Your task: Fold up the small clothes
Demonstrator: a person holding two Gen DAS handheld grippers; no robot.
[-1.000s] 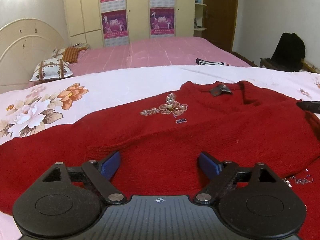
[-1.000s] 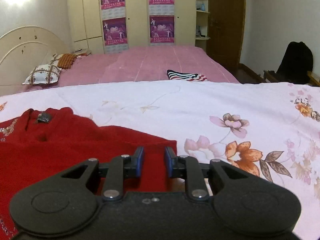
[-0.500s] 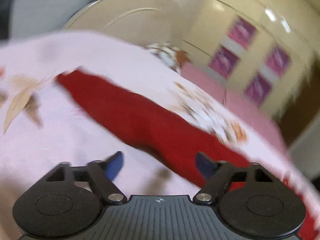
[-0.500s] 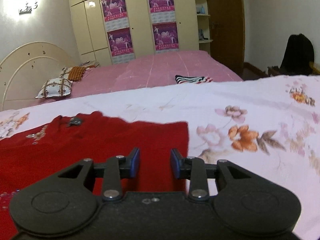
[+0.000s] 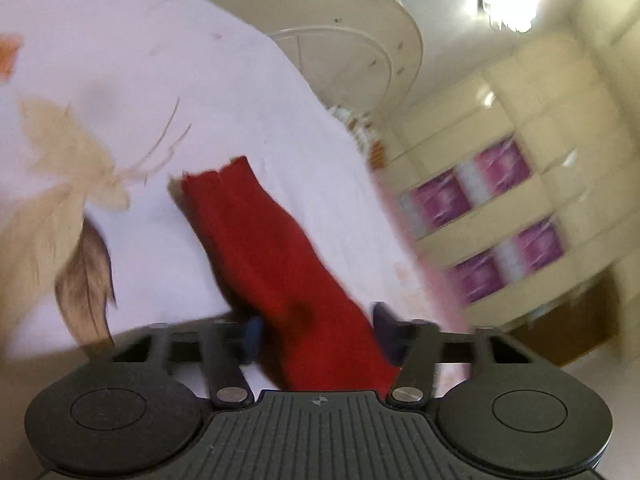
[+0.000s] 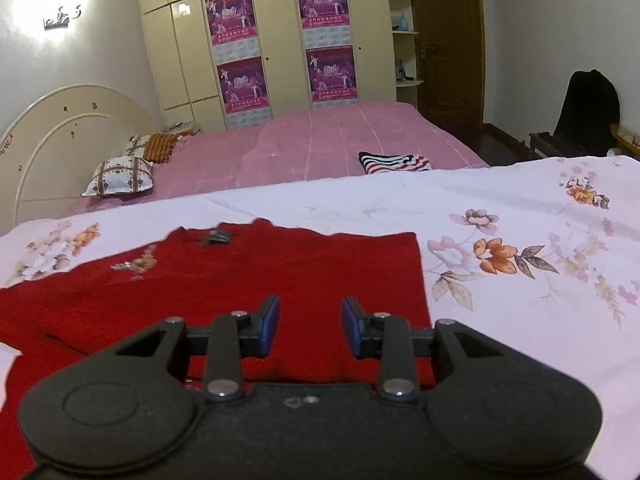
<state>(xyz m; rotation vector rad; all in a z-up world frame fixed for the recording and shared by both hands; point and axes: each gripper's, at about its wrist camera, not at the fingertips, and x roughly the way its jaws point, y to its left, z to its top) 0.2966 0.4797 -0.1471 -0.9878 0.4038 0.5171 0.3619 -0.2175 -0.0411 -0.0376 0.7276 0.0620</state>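
Sweater sleeve [image 5: 276,264] sits between your closing left gripper [image 5: 316,332]; pinch firmly, then carry it across the body while the right gripper [image 6: 310,326] hovers part-open, empty.

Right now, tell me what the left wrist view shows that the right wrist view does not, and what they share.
Only the left wrist view shows the long red knitted sleeve stretched over the sheet, running between the closing fingers of the left gripper, with the room tilted. Only the right wrist view shows the red sweater's beaded body lying flat, the striped folded cloth on the pink bedspread, the patterned pillow, and the right gripper with nothing between its fingers. Both show the white floral bedsheet, cream headboard and purple wardrobe posters.
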